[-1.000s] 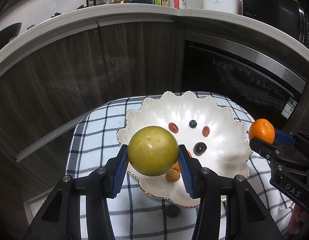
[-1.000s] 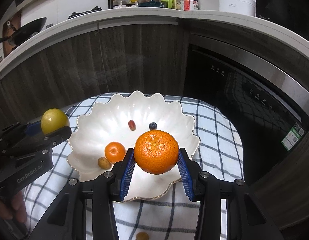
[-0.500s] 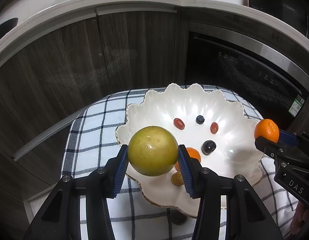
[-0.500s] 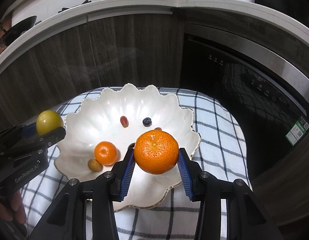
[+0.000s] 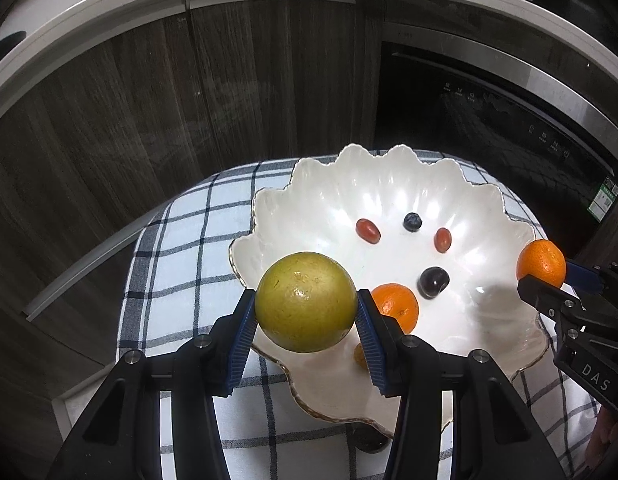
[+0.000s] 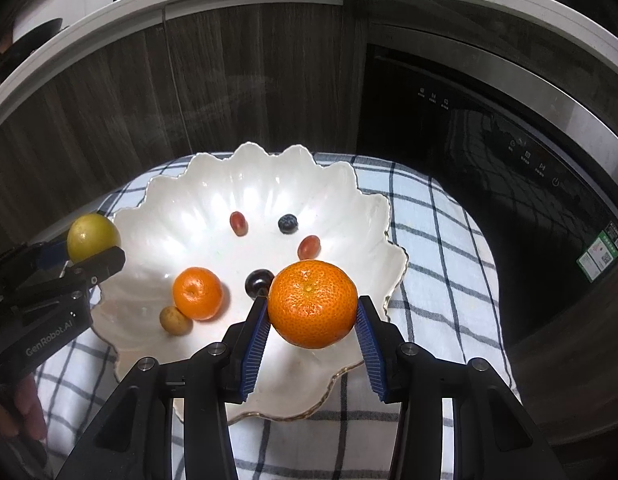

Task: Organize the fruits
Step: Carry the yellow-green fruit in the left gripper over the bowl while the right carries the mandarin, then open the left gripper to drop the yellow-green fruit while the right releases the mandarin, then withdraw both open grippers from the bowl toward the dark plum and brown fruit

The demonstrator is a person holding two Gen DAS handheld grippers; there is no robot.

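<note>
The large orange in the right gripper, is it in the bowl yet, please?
Out: the large orange sits clamped in the right gripper.

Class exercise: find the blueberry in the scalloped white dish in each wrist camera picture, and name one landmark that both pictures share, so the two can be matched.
Left wrist view: the blueberry lies right of centre, between two red grapes, in the white dish.
Right wrist view: the blueberry lies just left of centre, above the held orange.
Shared landmark: the dark grape nearer the cameras.

Surface: round worktop covered by a white cloth with dark blue checks (image 6: pixel 441 256)
On the cloth: white scalloped ceramic bowl with gilt rim (image 6: pixel 181 216)
Beside the bowl's near edge: small dark round fruit (image 5: pixel 371 442), partly hidden
</note>
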